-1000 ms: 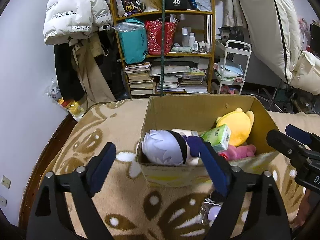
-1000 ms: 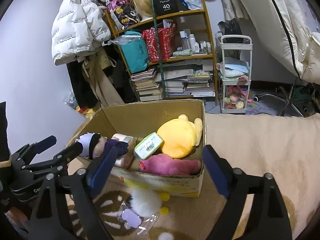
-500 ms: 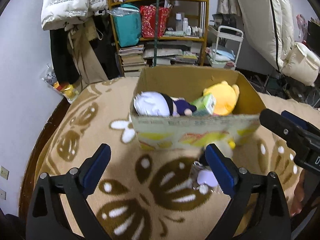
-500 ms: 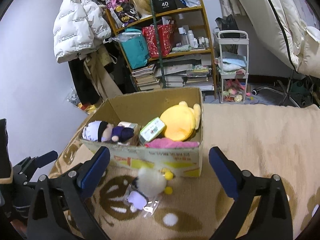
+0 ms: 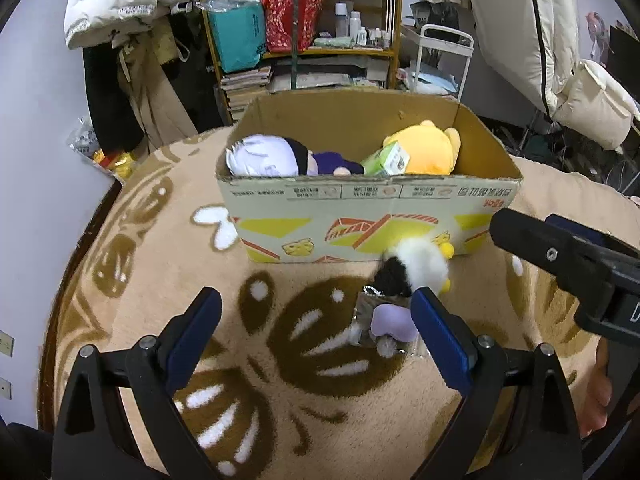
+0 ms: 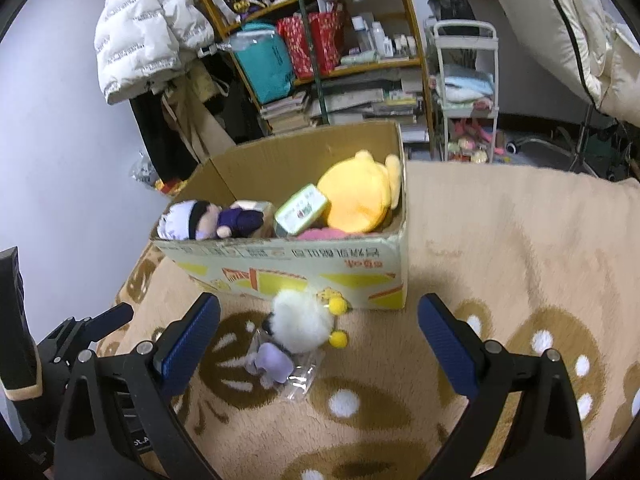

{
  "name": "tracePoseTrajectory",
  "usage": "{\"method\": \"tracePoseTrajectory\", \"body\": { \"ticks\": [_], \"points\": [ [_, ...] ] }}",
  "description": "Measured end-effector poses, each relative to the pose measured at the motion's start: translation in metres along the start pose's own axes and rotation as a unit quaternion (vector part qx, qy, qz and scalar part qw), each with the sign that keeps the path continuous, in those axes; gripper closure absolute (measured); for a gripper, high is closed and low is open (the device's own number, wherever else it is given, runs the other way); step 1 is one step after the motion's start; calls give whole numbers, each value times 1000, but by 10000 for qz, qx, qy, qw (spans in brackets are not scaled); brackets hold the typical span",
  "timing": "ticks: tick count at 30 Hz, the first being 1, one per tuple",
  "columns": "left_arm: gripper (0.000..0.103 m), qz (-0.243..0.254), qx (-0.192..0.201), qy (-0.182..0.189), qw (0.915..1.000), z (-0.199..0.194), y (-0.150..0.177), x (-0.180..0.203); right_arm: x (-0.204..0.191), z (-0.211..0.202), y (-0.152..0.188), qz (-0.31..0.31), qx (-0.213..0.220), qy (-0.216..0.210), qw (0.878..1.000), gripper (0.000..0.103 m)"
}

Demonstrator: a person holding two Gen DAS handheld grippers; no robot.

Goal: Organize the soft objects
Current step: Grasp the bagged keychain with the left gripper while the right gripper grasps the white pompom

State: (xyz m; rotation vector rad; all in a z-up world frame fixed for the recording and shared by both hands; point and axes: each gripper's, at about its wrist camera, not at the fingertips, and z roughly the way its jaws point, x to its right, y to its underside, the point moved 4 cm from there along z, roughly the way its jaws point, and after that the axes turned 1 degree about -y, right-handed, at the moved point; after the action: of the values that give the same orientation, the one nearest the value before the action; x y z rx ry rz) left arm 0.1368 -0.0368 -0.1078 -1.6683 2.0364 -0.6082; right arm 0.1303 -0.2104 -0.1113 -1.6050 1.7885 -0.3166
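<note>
A tan blanket point(image 5: 132, 320) with brown and white motifs covers the surface in front of a cluttered shelf point(image 6: 344, 32). The left hand-held gripper point(image 5: 316, 326) hangs released over the blanket. In the cardboard box point(image 6: 320, 264) lie a white-haired doll point(image 5: 260, 156), a green pack point(image 6: 301, 209) and a yellow plush point(image 6: 356, 196). A white fluffy toy point(image 6: 302, 322) and a bagged purple toy point(image 6: 272, 362) lie just before the box, between the spread fingers of the empty right hand-held gripper point(image 6: 319, 330).
</note>
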Motion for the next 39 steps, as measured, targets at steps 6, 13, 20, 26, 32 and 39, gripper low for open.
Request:
{"method": "tracePoseTrajectory", "body": {
  "ticks": [6,13,20,26,32,39],
  "points": [
    [9,-271,-168,263,9991,20,1,-3,4,22,5,107,-325,-20,9994,0],
    [8,-313,-361,578,9972,42,5,7,3,40,7,73,-529,-26,9986,2],
    [8,-137,-638,789,9947,65,14,25,-1,61,12,39,-819,-45,9966,11],
    [8,-122,-766,994,9920,80,18,36,0,79,20,15,-1097,-122,9939,26],
    [8,-40,-995,945,9905,99,25,46,0,98,25,-23,-1250,-250,9918,28],
    [9,12,-973,860,9915,107,26,57,-1,112,29,153,-1423,-668,9874,49]
  ]
}}
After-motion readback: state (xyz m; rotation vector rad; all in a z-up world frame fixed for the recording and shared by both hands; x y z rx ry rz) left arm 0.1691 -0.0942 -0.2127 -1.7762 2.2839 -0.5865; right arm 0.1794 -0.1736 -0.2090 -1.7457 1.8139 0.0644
